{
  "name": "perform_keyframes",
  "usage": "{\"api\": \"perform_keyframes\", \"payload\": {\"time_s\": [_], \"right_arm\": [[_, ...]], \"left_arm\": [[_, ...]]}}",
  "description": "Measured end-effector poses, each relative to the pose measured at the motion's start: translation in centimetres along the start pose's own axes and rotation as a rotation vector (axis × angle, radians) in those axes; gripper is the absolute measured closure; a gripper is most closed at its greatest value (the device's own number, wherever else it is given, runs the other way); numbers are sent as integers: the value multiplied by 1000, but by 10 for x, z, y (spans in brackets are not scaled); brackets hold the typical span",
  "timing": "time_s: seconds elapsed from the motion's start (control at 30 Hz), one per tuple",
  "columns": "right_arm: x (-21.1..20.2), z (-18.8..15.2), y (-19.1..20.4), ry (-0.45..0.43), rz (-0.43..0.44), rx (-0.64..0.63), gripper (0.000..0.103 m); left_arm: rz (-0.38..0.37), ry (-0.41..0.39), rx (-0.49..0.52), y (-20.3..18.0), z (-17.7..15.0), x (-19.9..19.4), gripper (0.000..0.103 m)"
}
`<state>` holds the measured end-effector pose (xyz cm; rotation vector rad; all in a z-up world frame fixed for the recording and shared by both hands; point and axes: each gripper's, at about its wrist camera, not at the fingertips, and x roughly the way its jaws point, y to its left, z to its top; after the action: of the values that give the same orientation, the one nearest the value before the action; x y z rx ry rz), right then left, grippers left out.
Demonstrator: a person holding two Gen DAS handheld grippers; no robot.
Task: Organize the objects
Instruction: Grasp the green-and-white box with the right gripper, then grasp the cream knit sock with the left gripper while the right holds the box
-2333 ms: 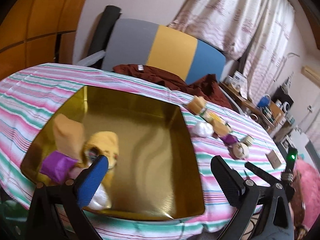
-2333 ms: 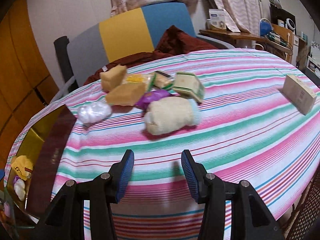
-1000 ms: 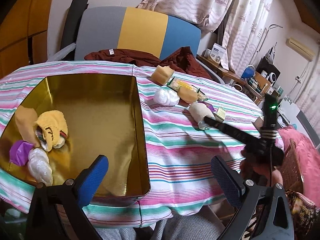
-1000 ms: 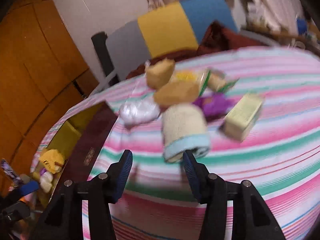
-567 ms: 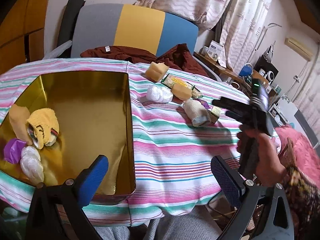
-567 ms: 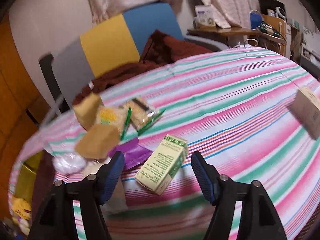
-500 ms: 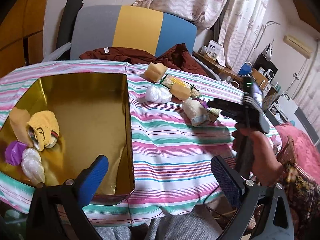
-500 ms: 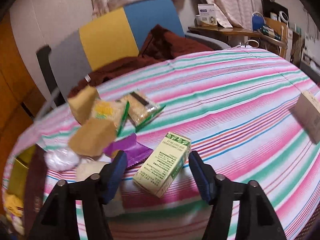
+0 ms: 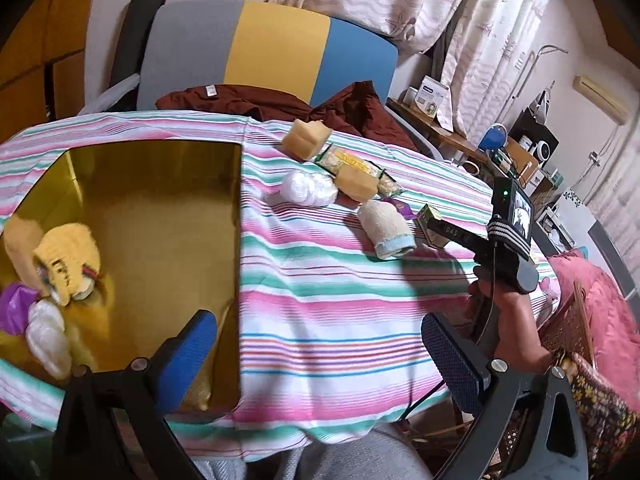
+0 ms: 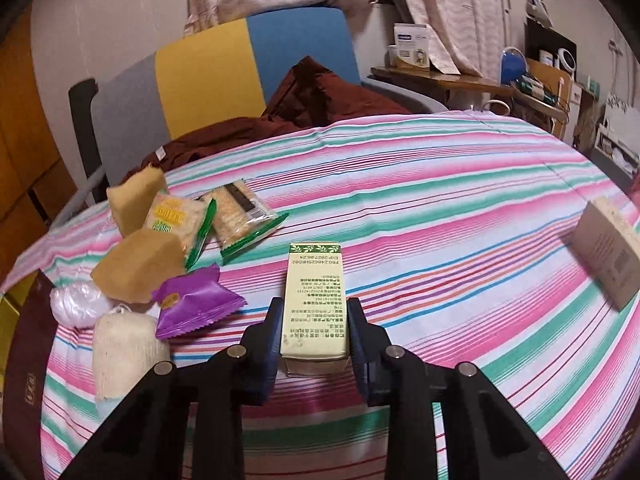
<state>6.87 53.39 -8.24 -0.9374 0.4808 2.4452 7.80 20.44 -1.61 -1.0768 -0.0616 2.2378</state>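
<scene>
My right gripper (image 10: 314, 330) is shut on a small green-and-cream carton (image 10: 314, 300) that lies on the striped tablecloth; it also shows in the left wrist view (image 9: 431, 220). Left of it lie a purple snack packet (image 10: 192, 304), a rolled cream towel (image 10: 120, 350), a white bundle (image 10: 76, 306), tan sponges (image 10: 136, 266) and cracker packs (image 10: 240, 214). My left gripper (image 9: 316, 344) is open and empty over the near edge of a gold tin (image 9: 160, 208), which holds a yellow cloth (image 9: 68, 260), a purple packet (image 9: 14, 308) and a white bundle (image 9: 46, 340).
A brown cardboard box (image 10: 608, 256) lies at the table's right edge. A grey, yellow and blue chair (image 10: 224, 76) with a dark red cloth (image 10: 304, 108) stands behind the table. A cluttered shelf (image 10: 520, 80) is at the back right.
My right gripper has moved forward around the carton and closed on it; the carton now lies straight between the fingers. My left gripper stays open near the tin.
</scene>
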Motion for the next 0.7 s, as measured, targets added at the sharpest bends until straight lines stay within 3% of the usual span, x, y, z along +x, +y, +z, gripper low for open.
{"api": "perform_keyframes", "payload": {"time_s": [0.27, 0.5, 0.7], "right_arm": [[-8, -8, -2, -63, -92, 20, 74], [-8, -11, -7, -75, -104, 35, 73], [-6, -12, -7, -84, -114, 36, 73]], "left_arm": [[-2, 25, 23, -28, 28, 34, 0], [16, 73, -2, -46, 46, 94, 0], [64, 99, 59, -69, 52, 135, 0]]}}
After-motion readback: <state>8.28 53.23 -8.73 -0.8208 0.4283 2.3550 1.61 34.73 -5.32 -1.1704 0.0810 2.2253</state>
